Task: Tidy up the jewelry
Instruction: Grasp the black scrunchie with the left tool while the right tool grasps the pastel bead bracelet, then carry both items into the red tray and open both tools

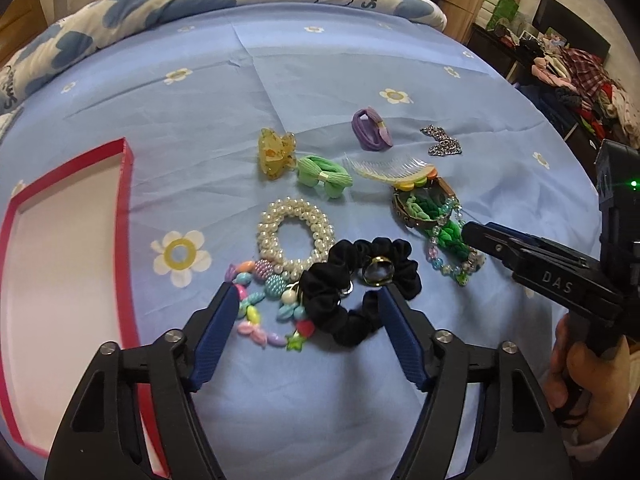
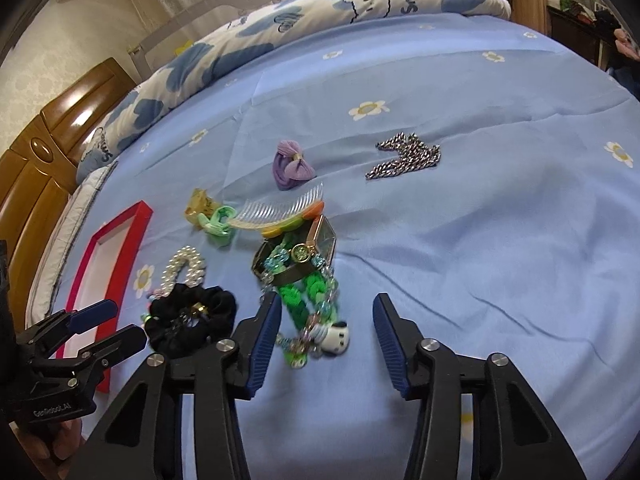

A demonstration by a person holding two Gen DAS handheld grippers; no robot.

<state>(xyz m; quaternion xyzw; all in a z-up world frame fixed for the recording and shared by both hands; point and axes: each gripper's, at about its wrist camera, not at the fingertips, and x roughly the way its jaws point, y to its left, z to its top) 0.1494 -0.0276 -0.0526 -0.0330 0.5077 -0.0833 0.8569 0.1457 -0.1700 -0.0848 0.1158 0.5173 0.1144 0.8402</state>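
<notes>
Nearest us, our left gripper [image 1: 306, 300] hangs spread wide over the black scrunchie [image 1: 360, 284], holding nothing. A ring [image 1: 376, 273] rests on the scrunchie, and the coloured bead bracelet [image 1: 264, 312] touches its left edge. If we close here, the ring may roll off into the folds of the bed sheet [image 1: 320, 64], or the beads may drag along.

Our right gripper [image 2: 325, 322] is also spread and empty, above the green braided cord [image 2: 304, 296] and its small panda charm [image 2: 336, 334]. That cord is tangled with a clear bead chain and a watch [image 2: 316, 240], so 1 lift could haul all 3.

The pearl scrunchie [image 1: 294, 236] lies just behind. Farther off sit the comb [image 1: 390, 168], purple tie [image 1: 370, 128] and metal chain [image 1: 442, 142]. The red box [image 1: 64, 248] waits at our left.
</notes>
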